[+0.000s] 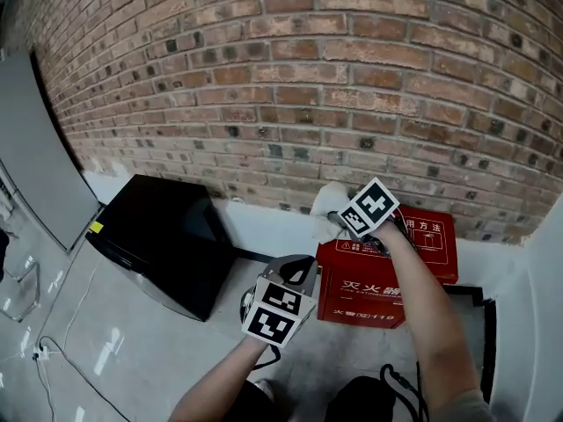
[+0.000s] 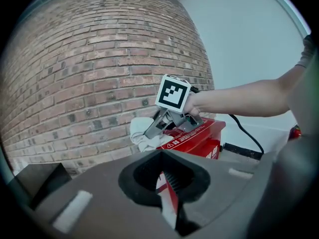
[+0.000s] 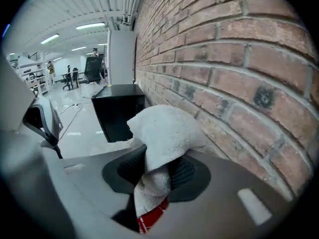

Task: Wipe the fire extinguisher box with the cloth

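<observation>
The right gripper (image 1: 336,219) pinches a white terry cloth (image 1: 325,202), nubbly and bunched into a soft lump; in the right gripper view its grey jaws press on the cloth (image 3: 164,133) from both sides, and a fold hangs down between the ribbed black pads. The cloth sits at the rear left corner of the fire extinguisher box (image 1: 387,280), a red, smooth-sided rectangular case with white printed characters on lid and front; a sliver of that red (image 3: 149,219) shows under the hanging fold. The left gripper (image 2: 167,180) hovers in front of the box with its jaws only a narrow slit apart and nothing between them; the red box shows through the slit.

The box stands on the floor against a rough brick wall (image 1: 308,77) with a smooth white band (image 1: 264,229) along its foot; the cloth is close to the bricks, so little room is left behind it. To the left, apart from the box, stands a glossy black cabinet (image 1: 167,236); glossy pale floor (image 1: 106,341) lies open in front. A black cable (image 2: 244,133) trails from the right gripper.
</observation>
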Motion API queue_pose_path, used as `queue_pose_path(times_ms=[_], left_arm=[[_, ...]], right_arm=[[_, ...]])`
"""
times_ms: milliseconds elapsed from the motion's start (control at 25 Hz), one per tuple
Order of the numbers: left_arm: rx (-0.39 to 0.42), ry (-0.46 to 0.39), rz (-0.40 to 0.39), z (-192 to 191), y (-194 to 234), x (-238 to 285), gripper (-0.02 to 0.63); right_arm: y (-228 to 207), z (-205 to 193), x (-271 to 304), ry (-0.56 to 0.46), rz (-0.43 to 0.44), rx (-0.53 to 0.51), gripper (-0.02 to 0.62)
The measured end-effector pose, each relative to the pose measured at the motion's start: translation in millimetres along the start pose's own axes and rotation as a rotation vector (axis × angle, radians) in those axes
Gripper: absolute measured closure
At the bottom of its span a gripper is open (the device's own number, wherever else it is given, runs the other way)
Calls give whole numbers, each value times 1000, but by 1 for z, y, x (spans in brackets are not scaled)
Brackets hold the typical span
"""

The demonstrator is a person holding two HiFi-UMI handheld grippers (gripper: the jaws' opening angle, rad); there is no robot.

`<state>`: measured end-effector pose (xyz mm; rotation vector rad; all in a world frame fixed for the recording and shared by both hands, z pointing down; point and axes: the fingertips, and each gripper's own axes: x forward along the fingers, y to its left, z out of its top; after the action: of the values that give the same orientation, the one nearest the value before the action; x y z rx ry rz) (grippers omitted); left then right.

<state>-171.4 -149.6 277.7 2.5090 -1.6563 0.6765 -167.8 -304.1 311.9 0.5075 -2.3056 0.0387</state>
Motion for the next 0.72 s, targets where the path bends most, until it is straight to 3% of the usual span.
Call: queue_pose_path(times_ms=[320, 560, 720], left_arm=[[-44, 19, 63, -10, 8, -15, 606], [-15, 24, 15, -3, -30, -1, 606], [0, 15, -30, 5, -59, 10, 606]], right_arm=[[65, -13, -20, -14, 120, -98, 454], [56, -59, -58, -12, 131, -32, 453], [29, -96, -94, 1, 62, 25, 453]])
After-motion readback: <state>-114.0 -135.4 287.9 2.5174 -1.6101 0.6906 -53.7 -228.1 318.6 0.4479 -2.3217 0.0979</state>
